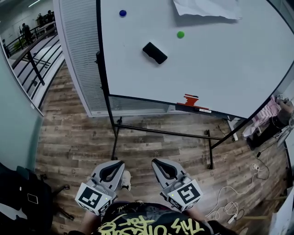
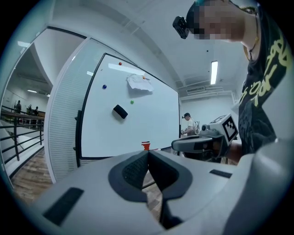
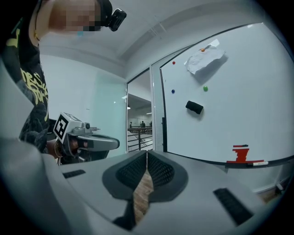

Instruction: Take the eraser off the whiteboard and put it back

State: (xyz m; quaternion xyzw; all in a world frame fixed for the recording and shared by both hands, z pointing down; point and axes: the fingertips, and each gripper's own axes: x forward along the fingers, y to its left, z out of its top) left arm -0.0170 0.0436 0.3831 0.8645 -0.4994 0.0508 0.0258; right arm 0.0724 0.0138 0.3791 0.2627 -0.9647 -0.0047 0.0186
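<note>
Whiteboard [image 1: 220, 69] w/ eraser [image 1: 155, 53], blue magnet [image 1: 122, 13], green magnet [image 1: 180, 34], paper sheet [image 1: 206, 8].

Wood-plank floor [image 1: 73, 137], black railing [image 1: 36, 69] at left

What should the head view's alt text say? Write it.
A black eraser sits on a whiteboard near a green magnet. Below, the left tool and right tool are shut and empty, away from the board.

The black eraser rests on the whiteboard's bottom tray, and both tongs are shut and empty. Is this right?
No. The black eraser sticks to the face of the whiteboard, well above the tray, as the head view shows. The left tongs and the right tongs are shut and empty.
</note>
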